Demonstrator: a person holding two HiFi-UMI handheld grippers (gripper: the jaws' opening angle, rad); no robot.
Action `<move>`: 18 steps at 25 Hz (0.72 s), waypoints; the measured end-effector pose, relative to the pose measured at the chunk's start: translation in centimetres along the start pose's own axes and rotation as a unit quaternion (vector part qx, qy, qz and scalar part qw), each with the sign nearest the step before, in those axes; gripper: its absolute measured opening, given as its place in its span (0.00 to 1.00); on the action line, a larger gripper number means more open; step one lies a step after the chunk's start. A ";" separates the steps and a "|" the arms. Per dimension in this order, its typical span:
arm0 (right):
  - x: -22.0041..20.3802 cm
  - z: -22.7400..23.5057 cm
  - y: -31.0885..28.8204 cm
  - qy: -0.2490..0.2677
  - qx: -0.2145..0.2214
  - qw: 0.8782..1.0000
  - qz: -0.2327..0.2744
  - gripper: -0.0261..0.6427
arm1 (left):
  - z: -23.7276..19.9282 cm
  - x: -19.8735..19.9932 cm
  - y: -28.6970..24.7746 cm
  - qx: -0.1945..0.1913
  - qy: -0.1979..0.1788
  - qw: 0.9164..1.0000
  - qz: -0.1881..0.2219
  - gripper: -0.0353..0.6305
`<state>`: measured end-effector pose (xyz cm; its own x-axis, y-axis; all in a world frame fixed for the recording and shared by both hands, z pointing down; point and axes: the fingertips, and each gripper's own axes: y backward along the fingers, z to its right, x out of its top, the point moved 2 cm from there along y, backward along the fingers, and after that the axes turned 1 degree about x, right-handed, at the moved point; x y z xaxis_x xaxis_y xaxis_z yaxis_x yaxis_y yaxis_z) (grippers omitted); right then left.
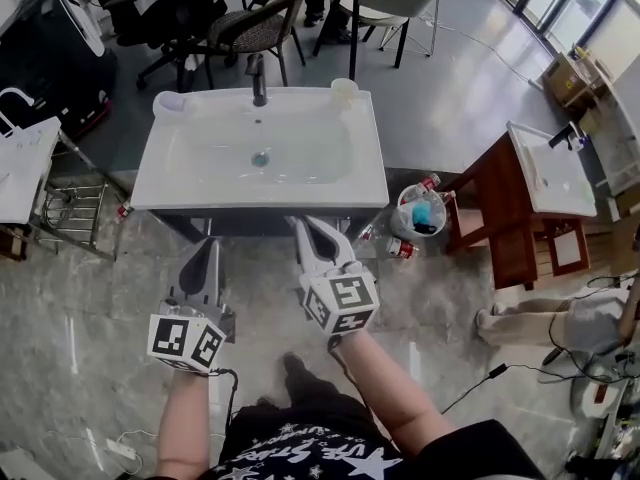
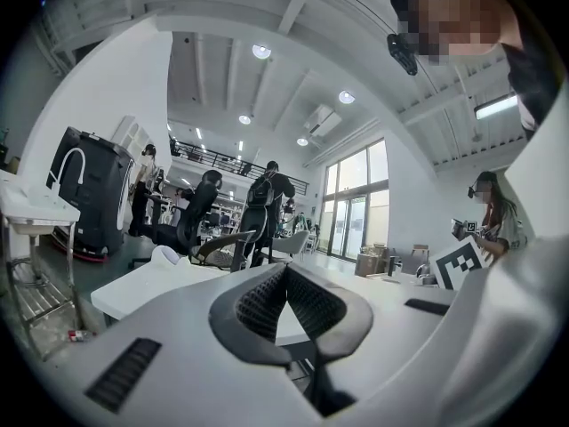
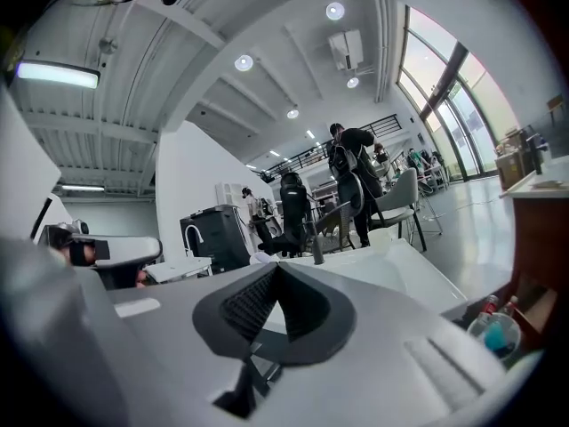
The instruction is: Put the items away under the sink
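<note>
Both grippers hang clenched and empty, left gripper [image 1: 208,250] and right gripper [image 1: 306,228] aimed level at the dark cabinet front [image 1: 250,224] under the glossy white ceramic sink [image 1: 200,196]; its inside is hidden. On the marbled floor [image 1: 80,298] off the sink's right corner, a round clear tub [image 1: 397,220] and red-capped bottles [image 1: 402,249] lie outside. Probably between carries; fetching one means opening around a slick cylinder.

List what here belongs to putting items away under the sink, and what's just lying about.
Job:
sink
bucket of items
floor containers beside it
left gripper, shut, empty
right gripper, shut, empty

Lying about:
office chair
second sink on a wooden stand
metal rack
</note>
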<state>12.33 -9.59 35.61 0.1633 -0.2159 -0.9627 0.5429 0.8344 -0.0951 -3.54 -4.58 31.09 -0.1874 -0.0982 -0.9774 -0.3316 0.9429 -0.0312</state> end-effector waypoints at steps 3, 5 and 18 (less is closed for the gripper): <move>-0.8 -0.5 1.1 0.008 -0.005 1.000 -0.017 0.04 | 0.4 -0.4 0.9 -0.004 0.005 1.000 -0.008 0.07; -1.2 -1.2 1.9 0.015 -0.007 1.000 -0.023 0.04 | 0.6 -0.7 1.6 -0.012 0.006 1.000 -0.009 0.07; -0.8 -6.7 8.8 0.035 -0.041 0.998 -0.021 0.04 | 1.7 -0.2 8.8 -0.050 0.012 0.999 -0.003 0.07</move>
<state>11.46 1.30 33.87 0.0823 -0.2181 -0.9724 0.4781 0.8648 -0.1535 -4.81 4.28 30.63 -0.2075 -0.1118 -0.9718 -0.4235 0.9058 -0.0138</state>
